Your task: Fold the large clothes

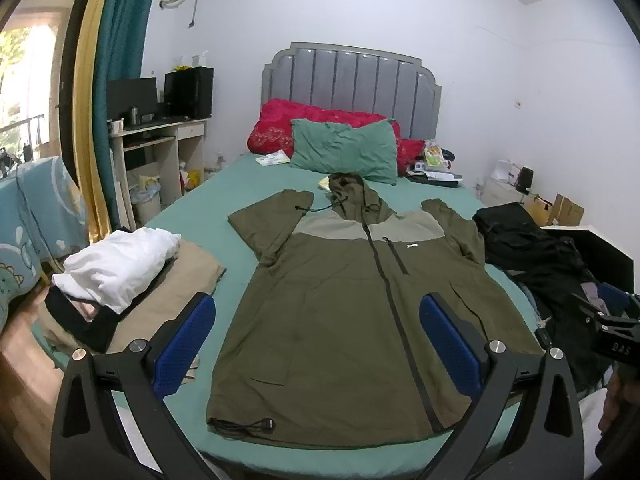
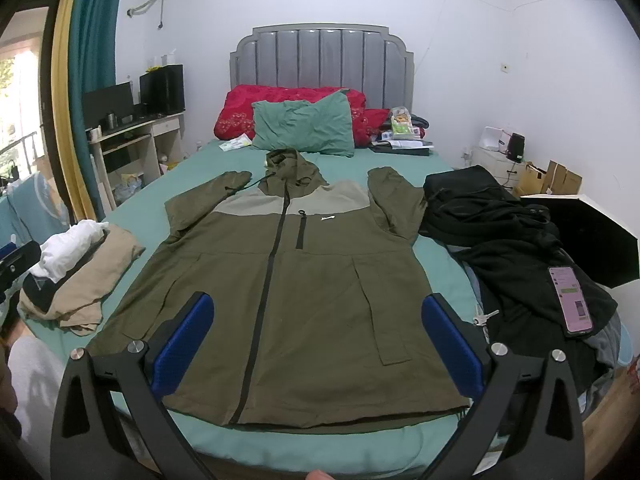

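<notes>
The olive jacket (image 2: pixel 280 292) lies spread flat, zipped, front up on the bed (image 2: pixel 440 264). The left gripper (image 1: pixel 316 344) and right gripper (image 2: pixel 318 344) hover above its hem, jaws wide open and empty. A shallow pinch could let the slippery fabric slide, skewing the fold; the hem cord (image 1: pixel 256 426) might snag.

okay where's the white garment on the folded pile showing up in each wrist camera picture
Left wrist: the white garment sits at the left, on the tan folded clothes, just above the left finger.
Right wrist: the white garment lies at the far left edge, smaller.
Shared landmark: the olive jacket spread on the bed, immediately right of the pile.
</notes>
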`<state>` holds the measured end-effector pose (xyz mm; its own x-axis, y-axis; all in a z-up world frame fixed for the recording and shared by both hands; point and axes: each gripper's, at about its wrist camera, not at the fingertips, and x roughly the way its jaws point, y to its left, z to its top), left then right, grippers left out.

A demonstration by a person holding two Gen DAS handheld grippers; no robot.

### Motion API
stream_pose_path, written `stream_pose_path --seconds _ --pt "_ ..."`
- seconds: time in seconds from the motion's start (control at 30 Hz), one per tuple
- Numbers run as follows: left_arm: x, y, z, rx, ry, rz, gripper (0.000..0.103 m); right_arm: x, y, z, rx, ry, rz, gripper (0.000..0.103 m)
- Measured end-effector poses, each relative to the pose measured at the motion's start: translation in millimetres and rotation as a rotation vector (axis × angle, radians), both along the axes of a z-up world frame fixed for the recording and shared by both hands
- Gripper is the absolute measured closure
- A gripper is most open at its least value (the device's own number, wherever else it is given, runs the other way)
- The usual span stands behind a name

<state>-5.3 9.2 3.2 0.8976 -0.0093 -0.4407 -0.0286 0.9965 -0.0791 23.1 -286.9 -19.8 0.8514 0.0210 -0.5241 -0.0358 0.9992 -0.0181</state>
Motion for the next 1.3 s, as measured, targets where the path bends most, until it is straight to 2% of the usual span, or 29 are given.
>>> stream_pose_path --seconds 0.57,1.3 --pt "0.9 -0.9 2.8 -0.004 0.005 -0.001 0.0 1.3 8.9 1.6 0.005 0.001 0.004 0.0" --pt "6.5 -1.0 2.8 -0.07 0.012 -0.047 0.0 3.4 10.7 -4.9 0.011 0.002 -0.011 0.0"
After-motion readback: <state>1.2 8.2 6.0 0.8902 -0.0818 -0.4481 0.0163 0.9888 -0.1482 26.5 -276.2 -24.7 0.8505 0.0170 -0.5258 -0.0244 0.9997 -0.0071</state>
